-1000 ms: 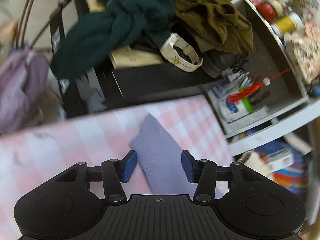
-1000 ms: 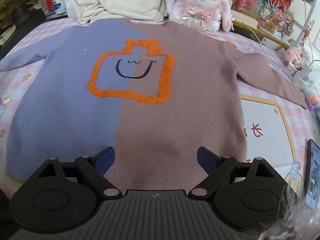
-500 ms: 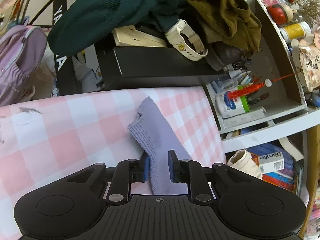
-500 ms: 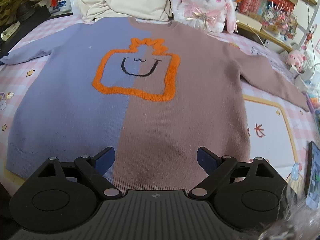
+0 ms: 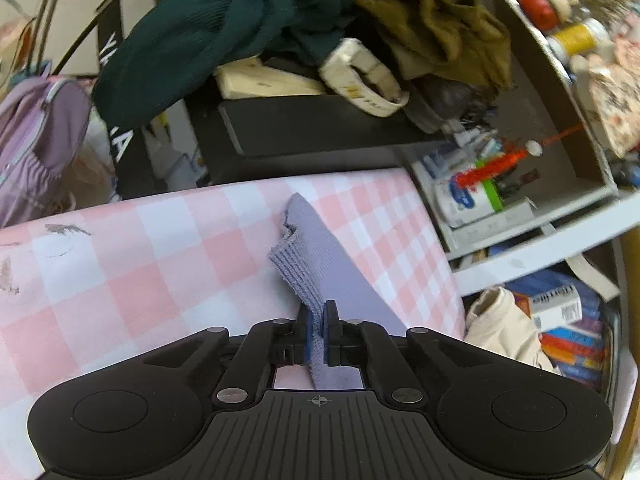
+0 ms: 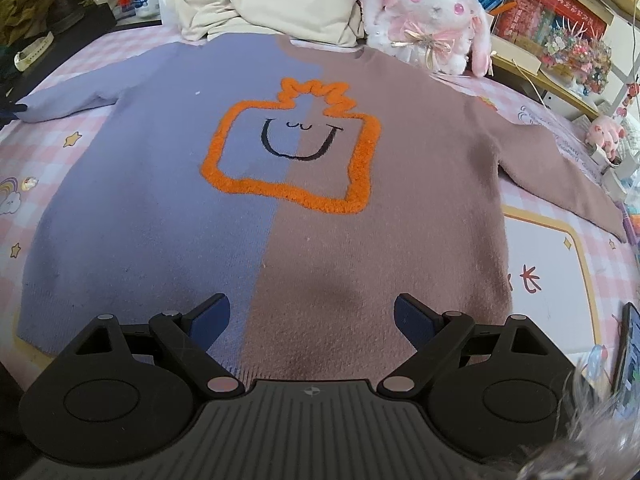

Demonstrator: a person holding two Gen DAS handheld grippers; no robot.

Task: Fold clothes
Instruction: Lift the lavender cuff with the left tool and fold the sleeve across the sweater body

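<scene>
Two tools are in our hands. Our left tool (image 5: 316,334) is clamped tight on the lilac sleeve cuff (image 5: 304,256) of the sweater (image 6: 280,208), pinching the ribbed knit between its blue pads, so the cuff stands up off the pink checked bed cover (image 5: 140,264) near that cover's far edge. Beyond the edge we see a dark shelf with a green garment (image 5: 224,28), an olive garment (image 5: 436,20) and a white watch (image 5: 364,80).

Our right tool (image 6: 312,320) is spread wide and grips nothing; it hangs over the sweater's hem. The sweater lies flat, front up, on the bed, lilac on one half and brown on the other, sleeves out to both sides. At its collar sit a cream garment (image 6: 280,4) and a plush rabbit (image 6: 432,20).
</scene>
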